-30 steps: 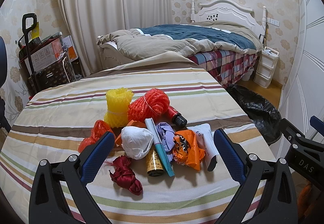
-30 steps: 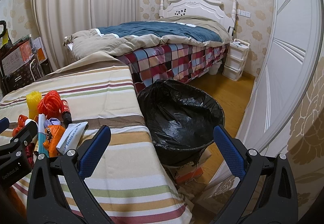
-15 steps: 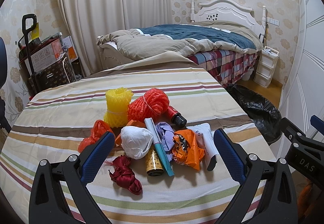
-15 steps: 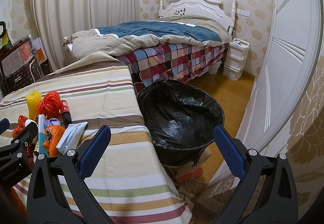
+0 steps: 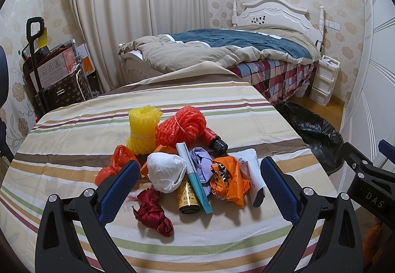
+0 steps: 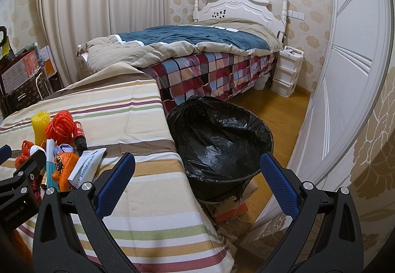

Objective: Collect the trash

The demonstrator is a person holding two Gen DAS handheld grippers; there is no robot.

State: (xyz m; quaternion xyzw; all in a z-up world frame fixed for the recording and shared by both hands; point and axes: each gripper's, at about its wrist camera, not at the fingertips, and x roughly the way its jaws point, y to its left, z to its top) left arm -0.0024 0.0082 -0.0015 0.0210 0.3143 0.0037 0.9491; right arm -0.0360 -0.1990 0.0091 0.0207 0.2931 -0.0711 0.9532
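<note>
From the left wrist camera, the left tongs (image 5: 198, 184) hang above the near edge of the striped worktop (image 5: 74, 139), their blue pads spread wide apart and holding nothing. Between and just beyond the pads lies the heap of trash, none of it lifted yet: a white wad (image 5: 166, 171), a dark red satin knot (image 5: 153, 211), a small brown bottle with a gold label (image 5: 188, 196), a teal and white tube (image 5: 195, 180), a crumpled orange wrapper (image 5: 228, 181) and a white pouch (image 5: 251, 174). Behind these sit a yellow foam net (image 5: 142, 132), an orange foam net (image 5: 181, 126), a red-labelled bottle (image 5: 214, 140), a lilac crumple (image 5: 201, 162) and an orange plastic bag (image 5: 116, 164). The lined bin (image 5: 313, 134) shows past the worktop's right edge.

From the right wrist camera, the right tongs (image 6: 196, 184) are likewise spread wide and empty, held over the worktop's right-hand corner and looking toward the black-lined bin (image 6: 222, 142), which stands on the floor just beside the worktop and appears to hold no trash. The heap sits at the far left of this view, partly behind the left tongs.

The step in hand seems to be the first pick. The next move likely calls for one pair of tongs to lower over a single piece at the heap's near edge, close on it alone, and carry it rightward over the bin's mouth.
</note>
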